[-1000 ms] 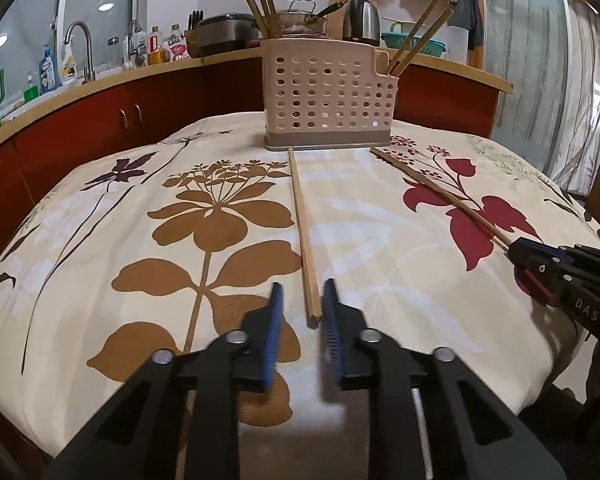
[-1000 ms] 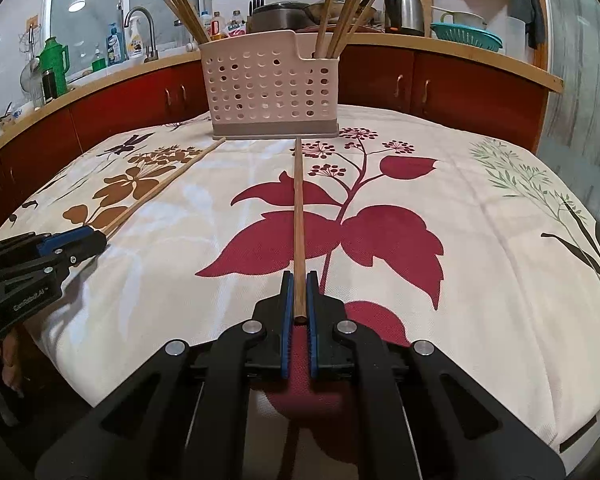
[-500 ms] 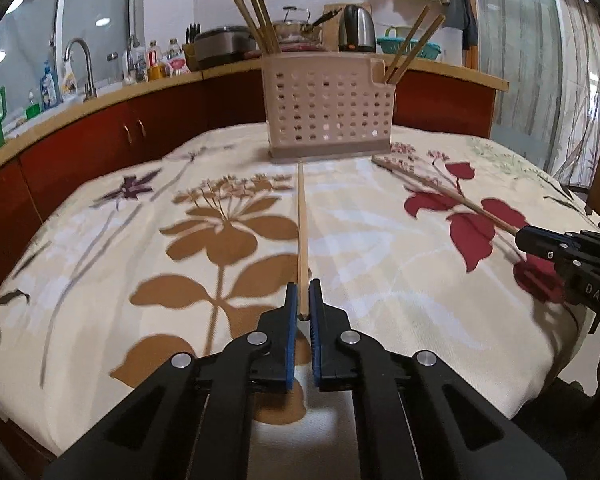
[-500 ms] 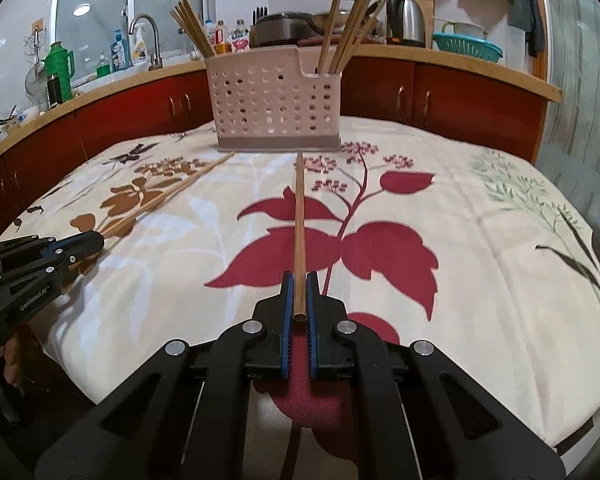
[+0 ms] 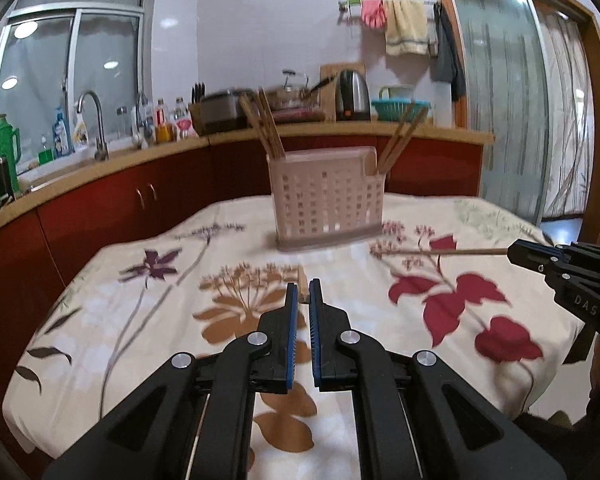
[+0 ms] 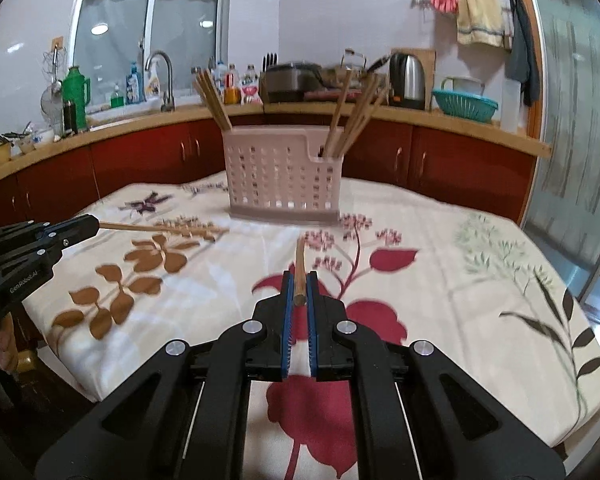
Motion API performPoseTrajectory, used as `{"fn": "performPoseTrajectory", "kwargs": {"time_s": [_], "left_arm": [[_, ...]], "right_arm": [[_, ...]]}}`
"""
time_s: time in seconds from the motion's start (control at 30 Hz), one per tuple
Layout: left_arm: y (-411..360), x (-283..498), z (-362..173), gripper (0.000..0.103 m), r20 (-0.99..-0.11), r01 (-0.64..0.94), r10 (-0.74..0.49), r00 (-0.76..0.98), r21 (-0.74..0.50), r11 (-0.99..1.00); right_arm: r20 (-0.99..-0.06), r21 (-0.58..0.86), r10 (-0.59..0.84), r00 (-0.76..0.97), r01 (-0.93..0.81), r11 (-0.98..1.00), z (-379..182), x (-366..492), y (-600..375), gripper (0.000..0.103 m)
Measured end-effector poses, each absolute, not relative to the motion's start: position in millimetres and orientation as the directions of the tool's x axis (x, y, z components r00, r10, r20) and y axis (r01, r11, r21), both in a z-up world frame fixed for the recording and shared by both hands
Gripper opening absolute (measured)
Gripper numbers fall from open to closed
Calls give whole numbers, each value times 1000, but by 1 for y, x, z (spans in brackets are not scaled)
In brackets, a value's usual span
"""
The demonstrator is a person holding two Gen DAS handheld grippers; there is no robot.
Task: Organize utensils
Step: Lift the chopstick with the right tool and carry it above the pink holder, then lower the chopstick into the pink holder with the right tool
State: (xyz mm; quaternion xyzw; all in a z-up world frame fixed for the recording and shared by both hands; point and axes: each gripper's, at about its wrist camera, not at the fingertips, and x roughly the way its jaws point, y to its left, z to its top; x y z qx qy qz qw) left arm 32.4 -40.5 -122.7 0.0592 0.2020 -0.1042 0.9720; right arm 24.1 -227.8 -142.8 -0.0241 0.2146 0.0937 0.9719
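Observation:
A pink perforated utensil basket (image 5: 326, 198) stands on the flowered tablecloth, with several wooden chopsticks upright in its end compartments; it also shows in the right wrist view (image 6: 282, 176). My left gripper (image 5: 304, 294) is shut on a wooden chopstick (image 5: 301, 276), held above the cloth and pointing at the basket; the same chopstick shows in the right wrist view (image 6: 160, 229). My right gripper (image 6: 299, 286) is shut on another chopstick (image 6: 300, 270), also lifted and pointing forward; it shows in the left wrist view (image 5: 440, 253).
The table (image 5: 140, 320) carries a cream cloth with brown and red flowers. Red cabinets and a counter (image 6: 460, 128) with a sink tap, bottles, a kettle and a teal colander run behind it. A glass door is at the right.
Both grippers have lifted their chopsticks off the cloth and risen. The left gripper closed on its chopstick a second ago; the right stayed shut.

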Motion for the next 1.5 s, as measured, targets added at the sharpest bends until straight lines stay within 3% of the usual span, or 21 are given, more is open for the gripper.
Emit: {"fn": "performPoseTrajectory", "kwargs": {"time_s": [0.6,1.5], "left_arm": [[-34,22,-63,6,-272,231,-201,941,85,969],[-25,79,-52,6,-298,246,-228,927,24,969]], "right_arm": [[-318,33,205,926,-205,978,-84,26,-240,7],[-270,25,232,934,-234,972,-57,74,-232,7]]}}
